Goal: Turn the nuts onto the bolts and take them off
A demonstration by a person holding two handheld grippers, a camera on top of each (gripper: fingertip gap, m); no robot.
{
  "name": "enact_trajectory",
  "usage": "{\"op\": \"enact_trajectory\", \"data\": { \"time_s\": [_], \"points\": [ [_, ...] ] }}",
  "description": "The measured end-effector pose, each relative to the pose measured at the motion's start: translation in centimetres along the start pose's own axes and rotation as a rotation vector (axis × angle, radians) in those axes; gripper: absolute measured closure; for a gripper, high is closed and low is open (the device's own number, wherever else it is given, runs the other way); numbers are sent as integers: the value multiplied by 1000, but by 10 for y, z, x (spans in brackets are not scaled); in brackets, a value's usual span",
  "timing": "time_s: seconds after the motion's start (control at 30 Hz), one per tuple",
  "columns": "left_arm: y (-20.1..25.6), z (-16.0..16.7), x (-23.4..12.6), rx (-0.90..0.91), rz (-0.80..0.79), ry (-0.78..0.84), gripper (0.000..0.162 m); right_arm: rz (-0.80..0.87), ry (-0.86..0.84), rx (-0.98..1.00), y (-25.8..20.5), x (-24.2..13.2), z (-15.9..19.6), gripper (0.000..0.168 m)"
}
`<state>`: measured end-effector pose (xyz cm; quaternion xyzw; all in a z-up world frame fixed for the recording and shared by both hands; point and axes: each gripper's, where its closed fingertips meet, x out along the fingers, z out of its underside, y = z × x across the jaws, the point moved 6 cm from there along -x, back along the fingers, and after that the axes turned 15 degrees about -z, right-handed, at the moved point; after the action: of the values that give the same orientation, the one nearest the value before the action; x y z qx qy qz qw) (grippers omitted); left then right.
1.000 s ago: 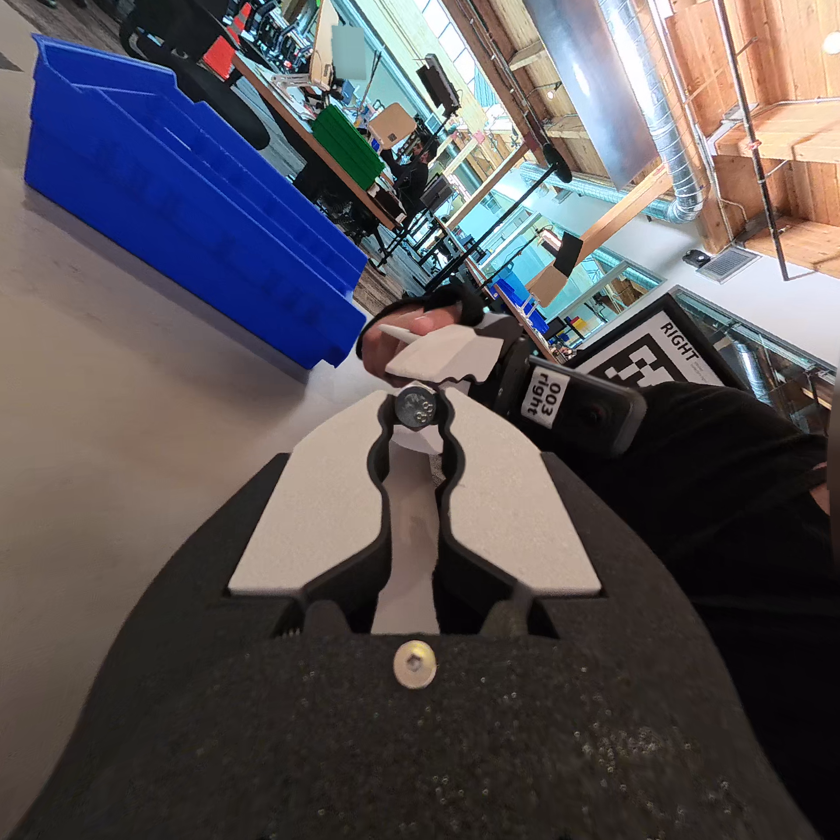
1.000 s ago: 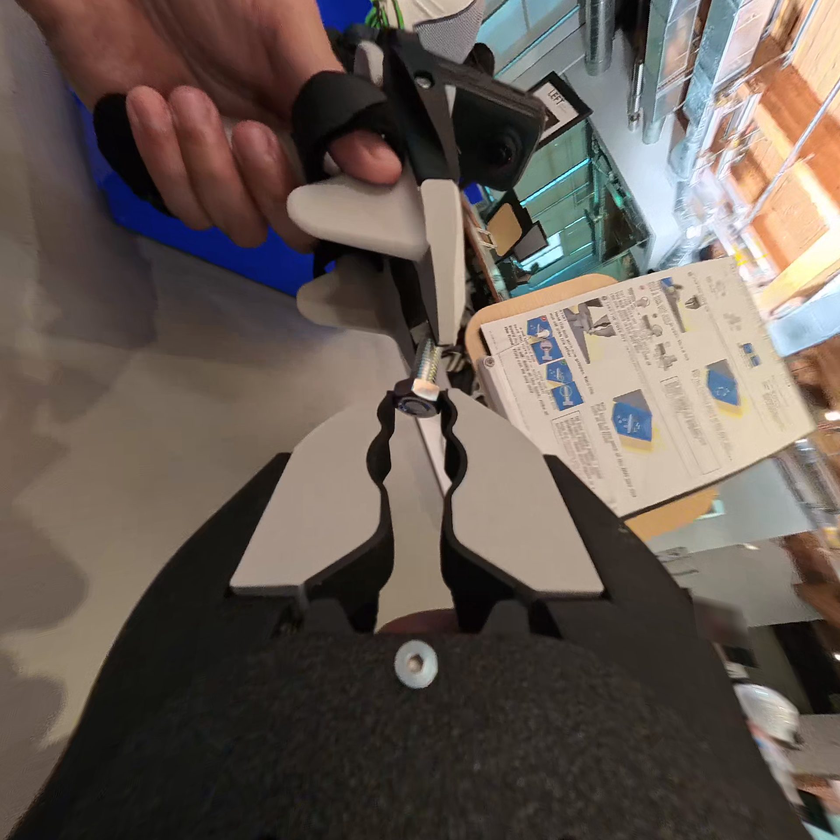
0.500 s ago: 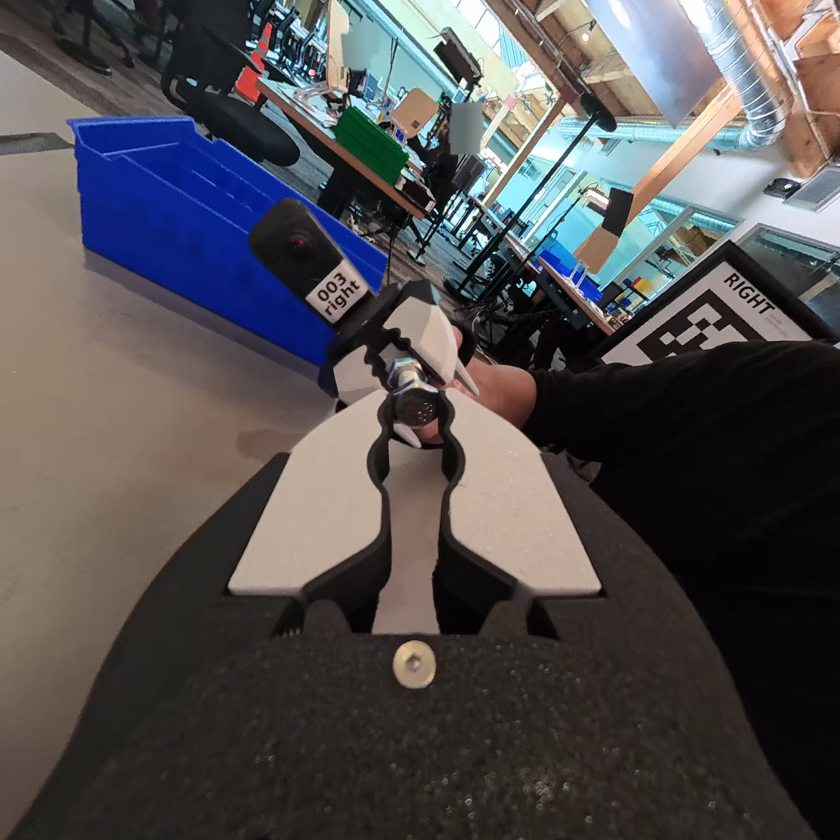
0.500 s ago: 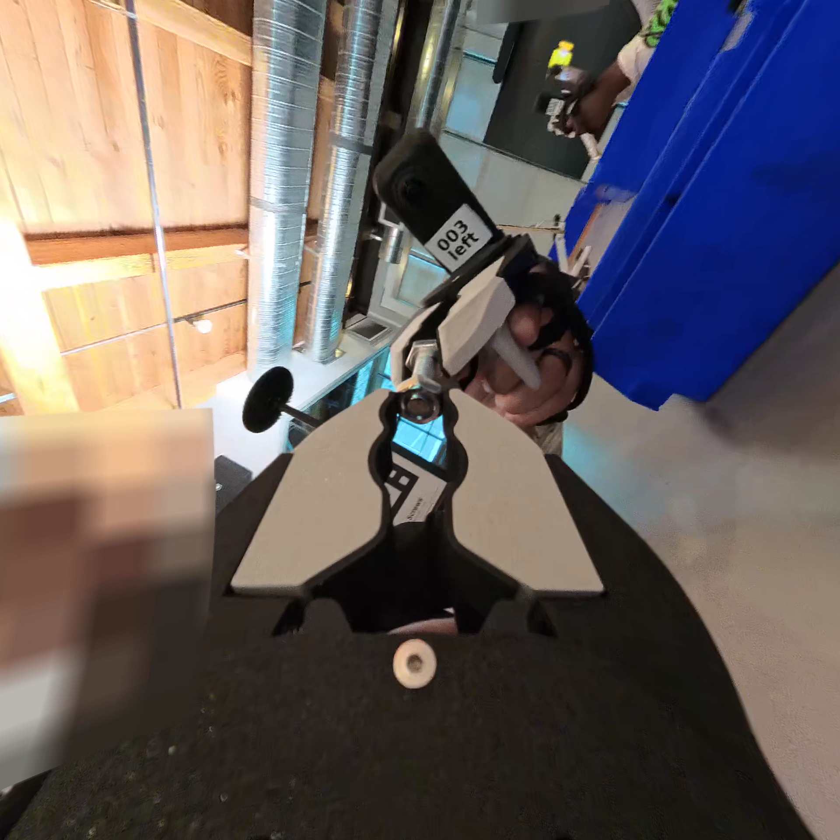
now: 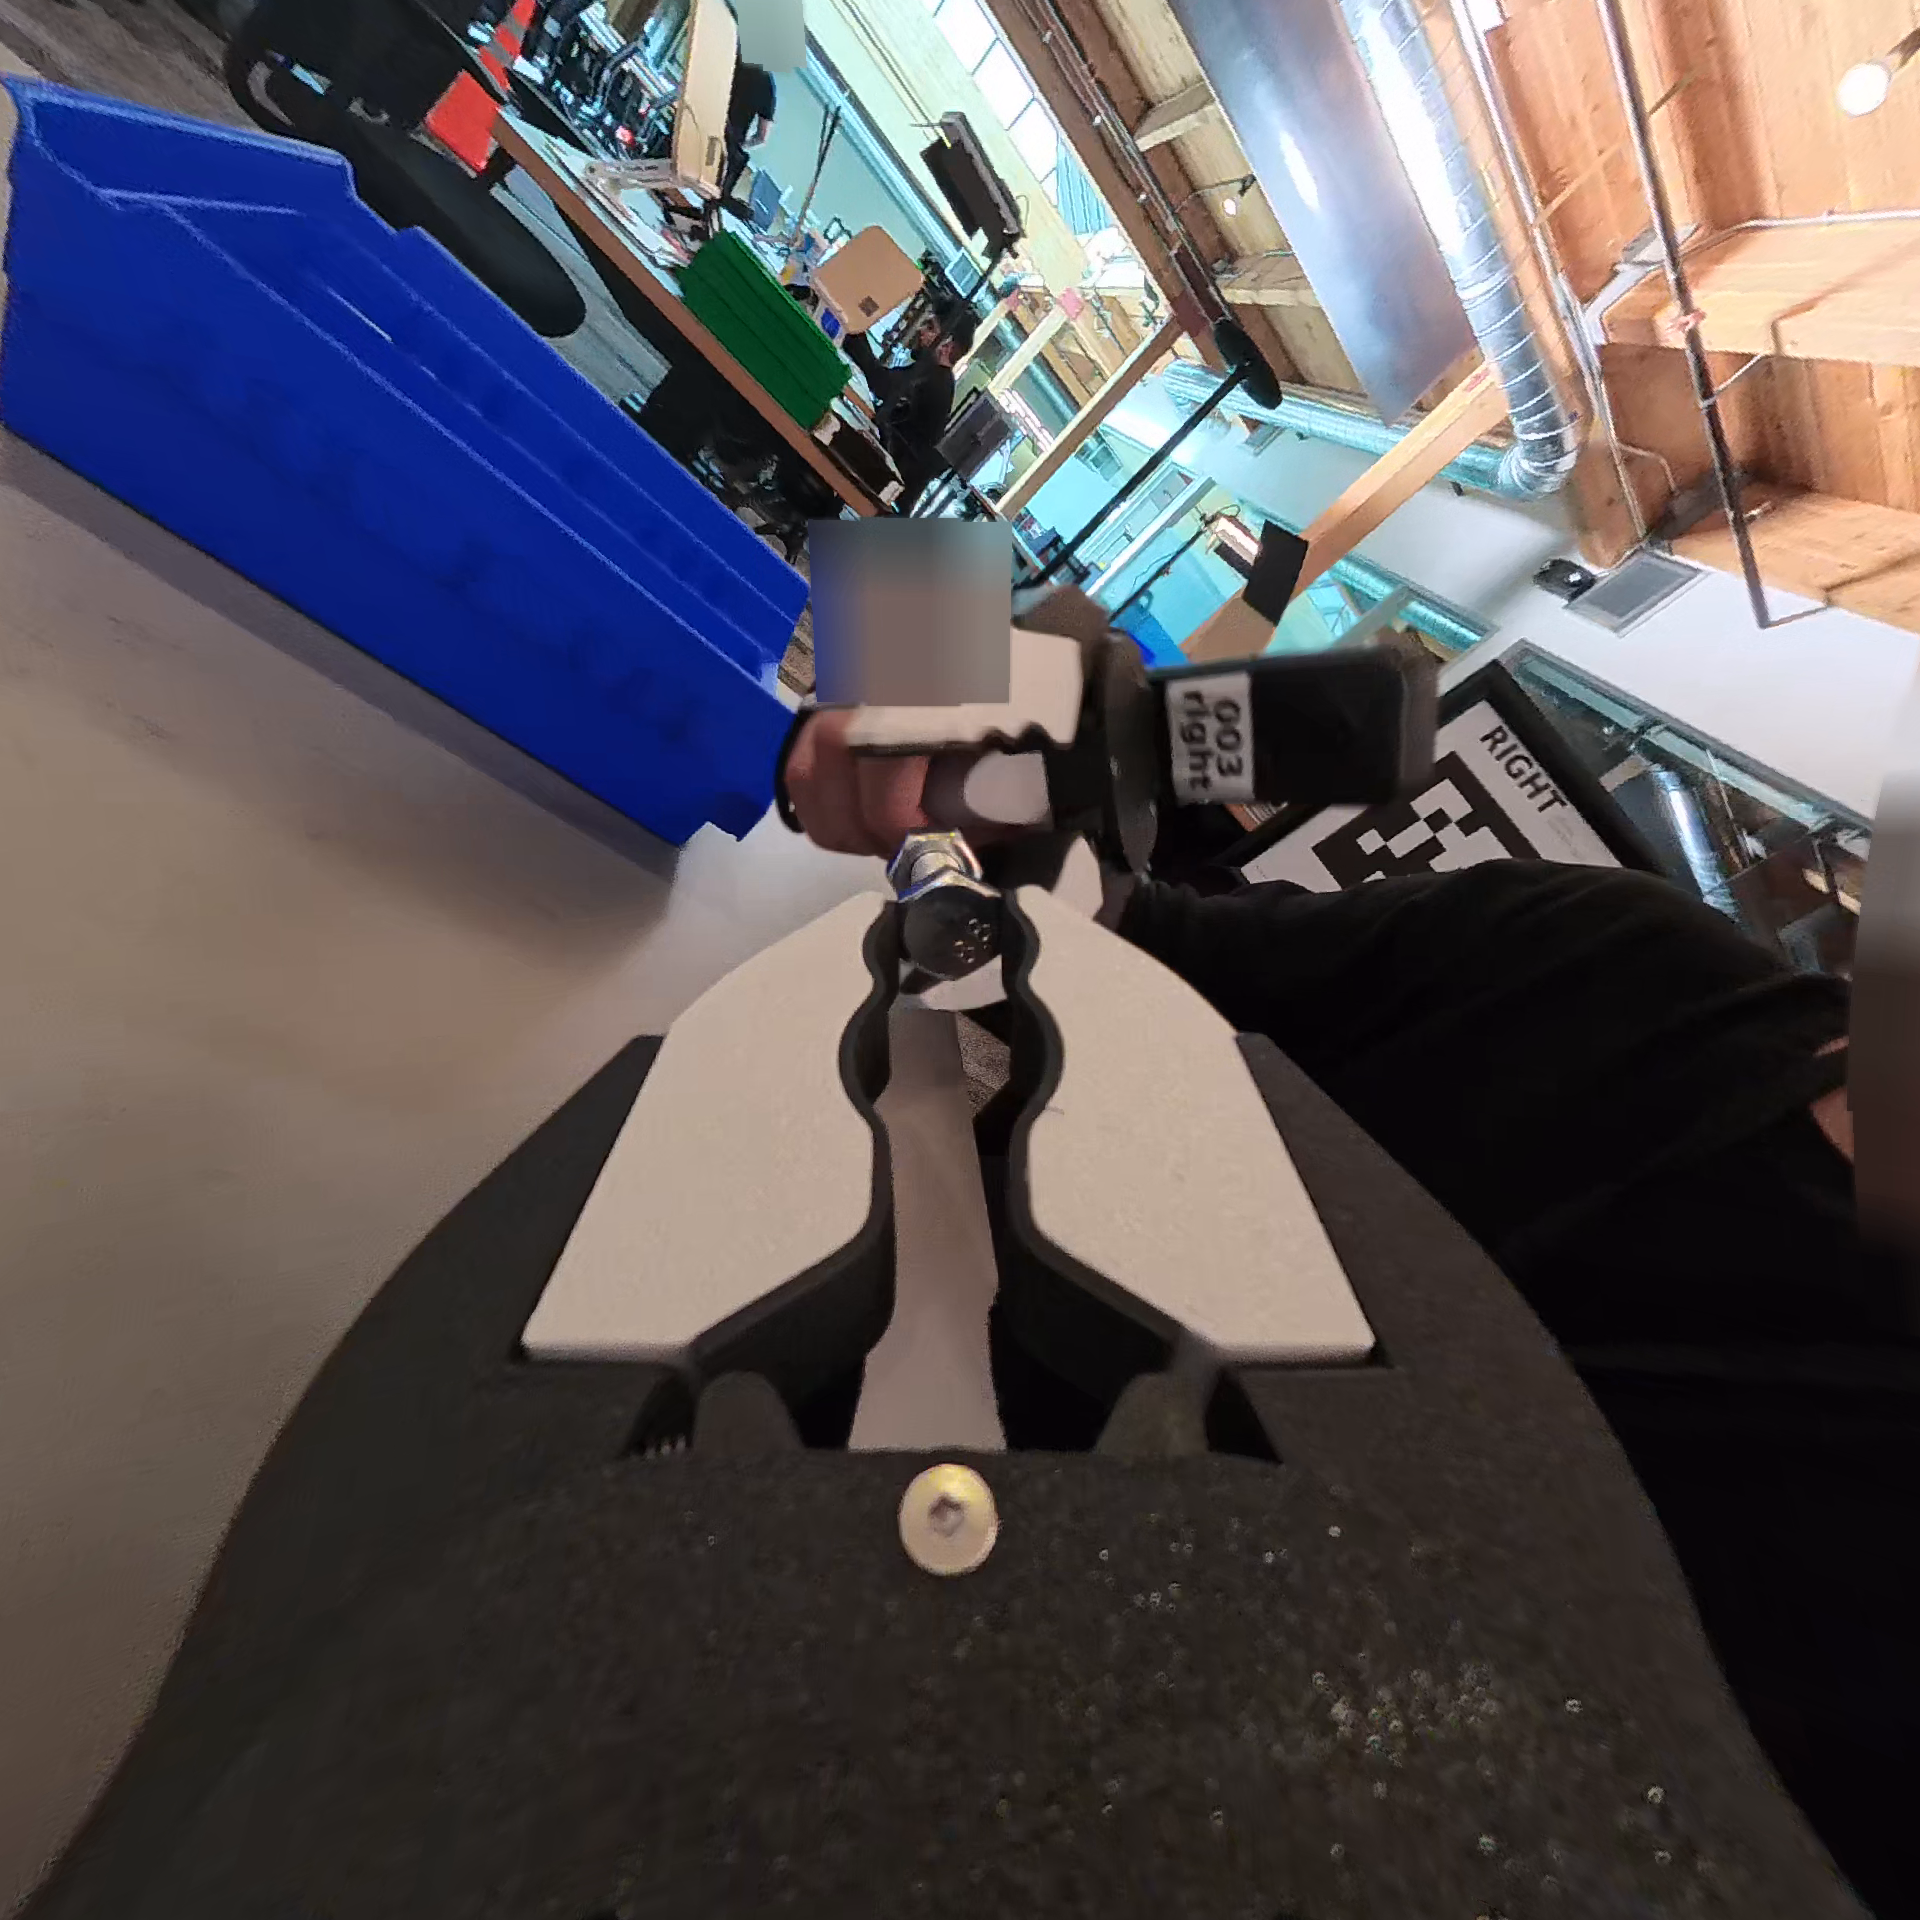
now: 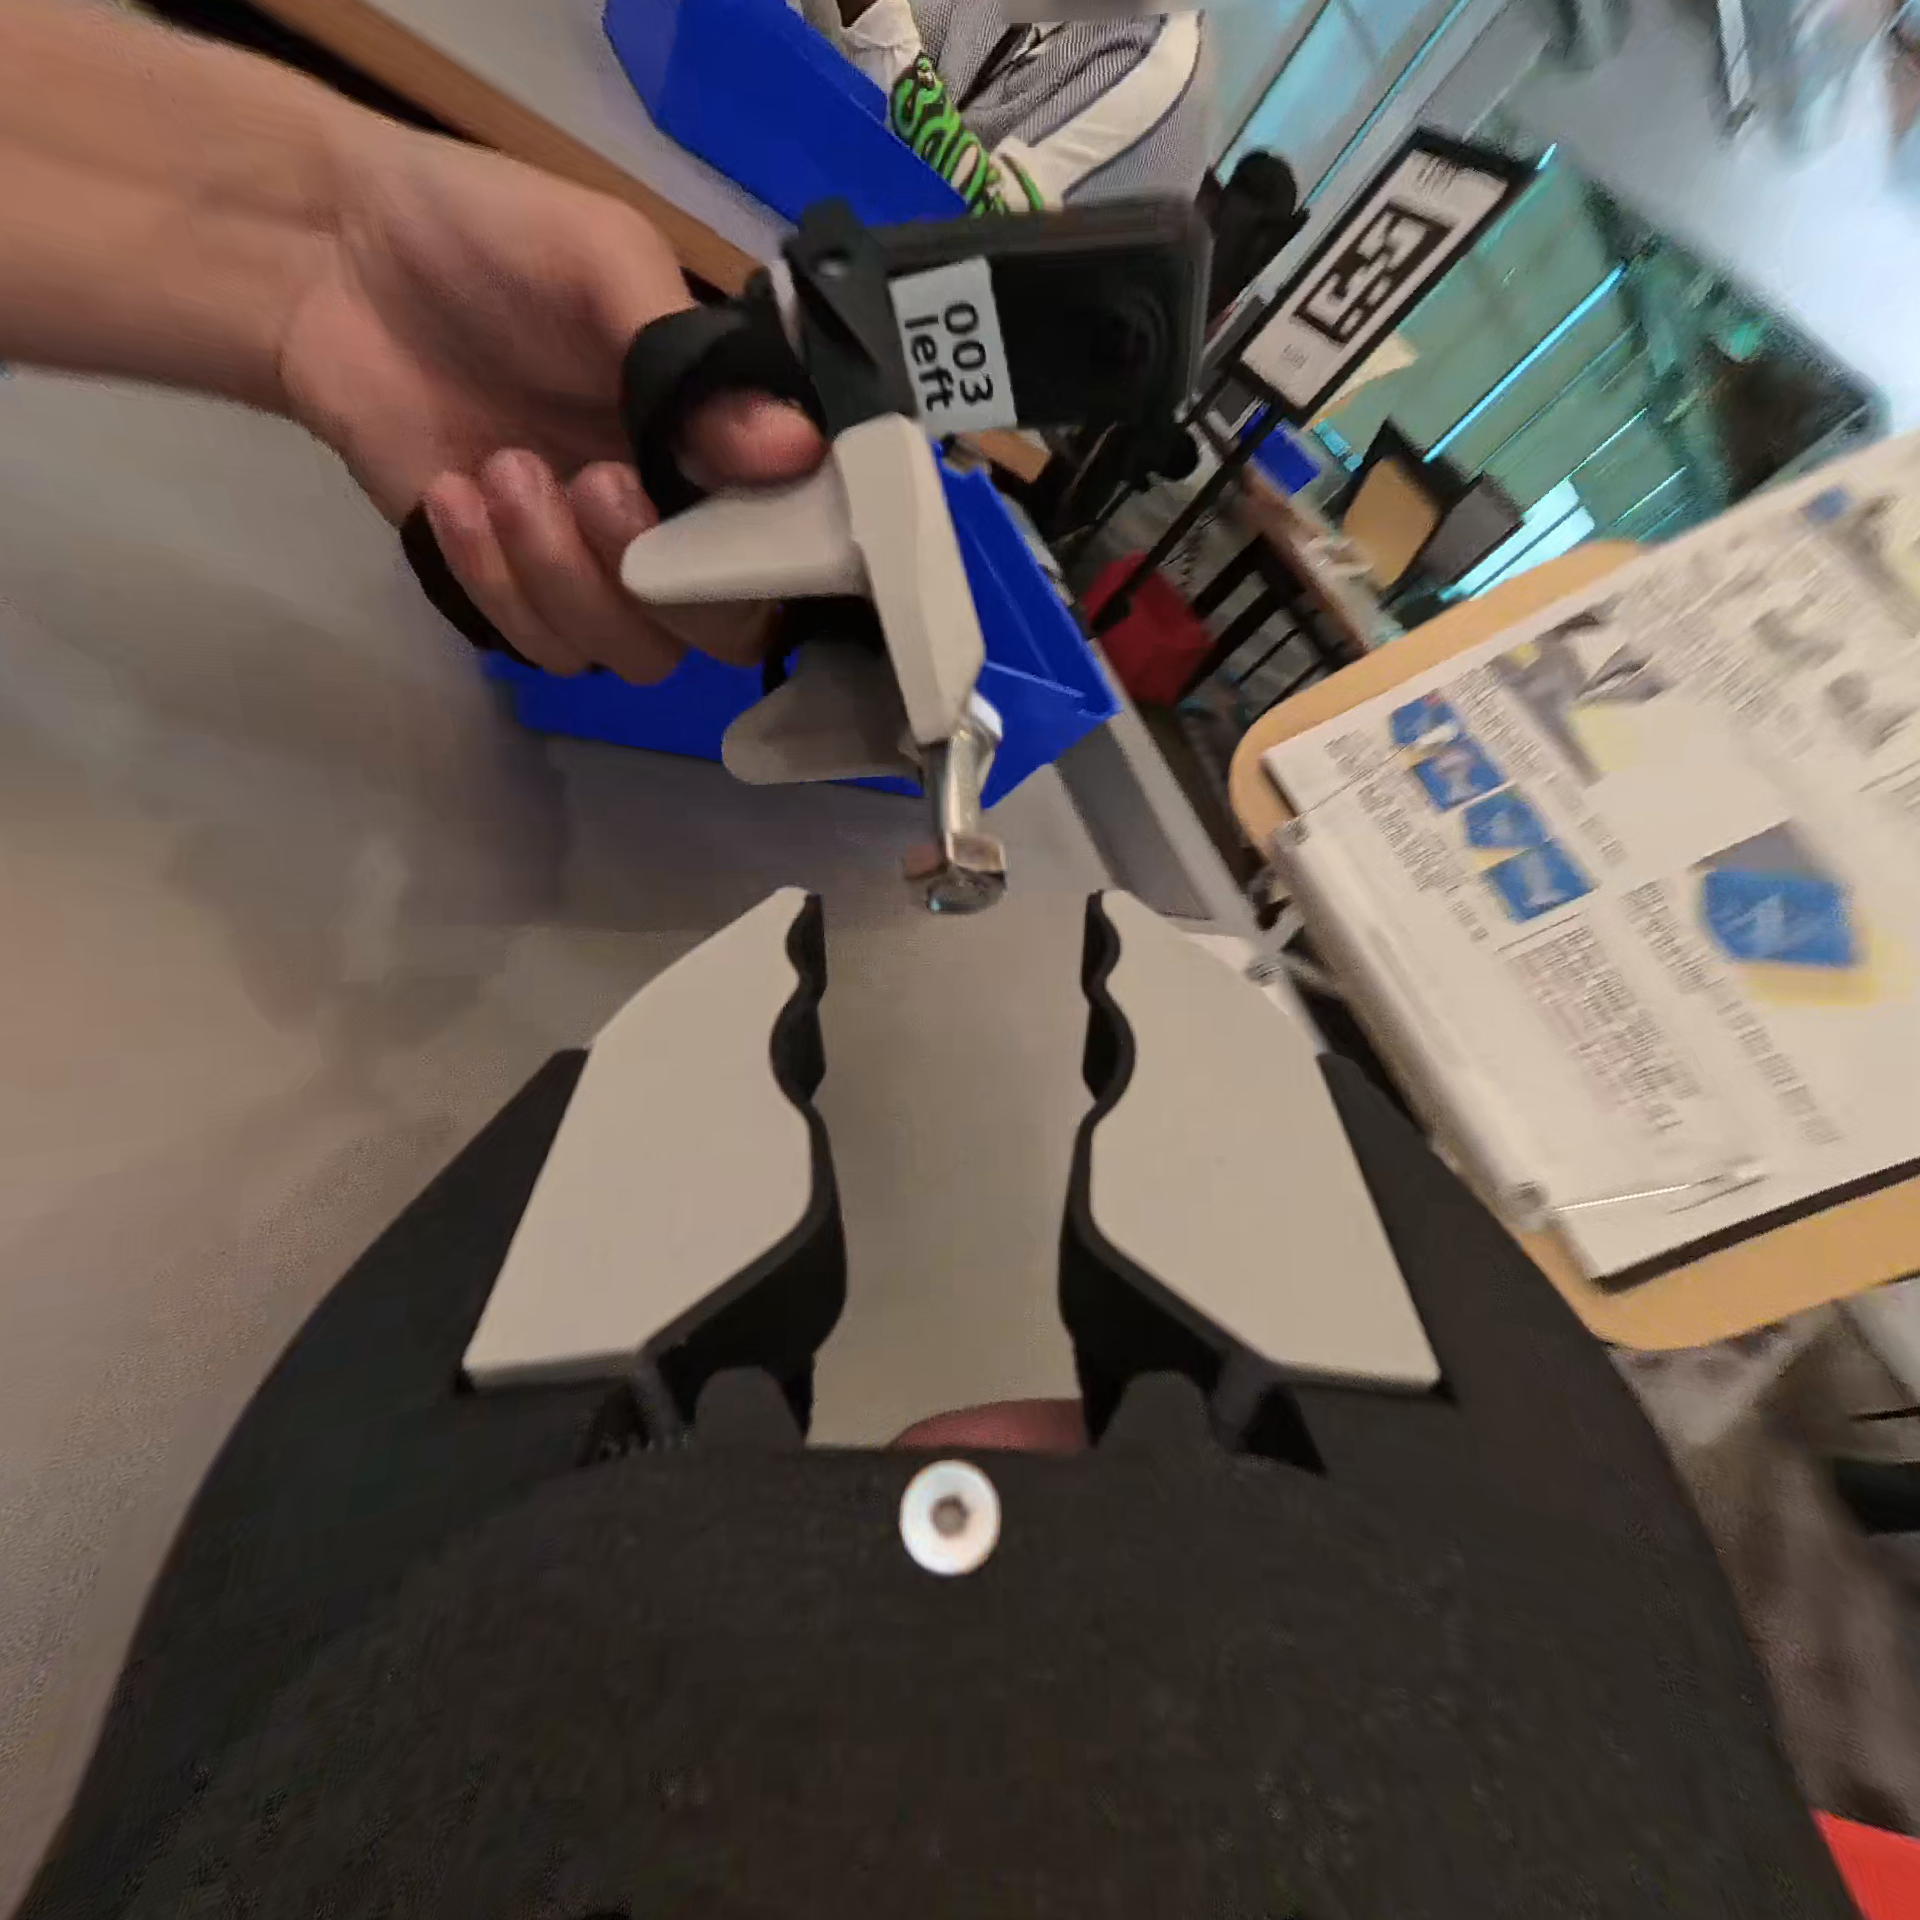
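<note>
L tool point(image 5: 951, 940) is clamped on the bolt point(image 5: 948, 928) by its hex head, right at the finger tips; threaded shank points away toward the R tool point(image 5: 997, 769). In the right wrist view the bolt point(image 6: 961, 800) hangs from the L tool point(image 6: 951, 727) w/ the nut point(image 6: 958, 868) sitting at the free end of the shank. R tool point(image 6: 951, 914) is spread wide, nothing in it, fingers either side of the nut but not touching, nut just ahead of the gap. Both tools are held above the pale counter point(image 5: 260, 1039). Blue bin point(image 5: 343, 416) sits on the counter behind; printed sheet on a wooden board point(image 6: 1621, 997) off to the R. Right wrist view is motion-blurred, so thread engagement can't be judged.
</note>
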<state>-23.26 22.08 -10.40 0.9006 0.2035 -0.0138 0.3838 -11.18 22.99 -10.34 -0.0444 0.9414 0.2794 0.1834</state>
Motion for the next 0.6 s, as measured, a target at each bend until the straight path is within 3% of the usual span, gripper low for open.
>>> {"op": "enact_trajectory", "data": {
  "time_s": [0.1, 0.17, 0.27, 0.4, 0.6],
  "points": [
    [-4, 3, 3, -10, -6, -16, 145, 60, -63, -152, -7, 3, -4, 131],
    [-4, 5, 6, -13, -5, -25, 145, 86, -73, -185, -9, 4, -4, 151],
    [-6, 4, 6, 3, -34, -17, 145, 43, -50, -61, -3, 4, -2, 151],
    [0, 2, 4, 72, -50, 0, 145, -186, 144, 342, 7, 2, 0, 151],
    [3, -1, 1, 102, -65, 13, 145, -685, 604, 1296, 21, 11, 18, 151]
  ]
}}
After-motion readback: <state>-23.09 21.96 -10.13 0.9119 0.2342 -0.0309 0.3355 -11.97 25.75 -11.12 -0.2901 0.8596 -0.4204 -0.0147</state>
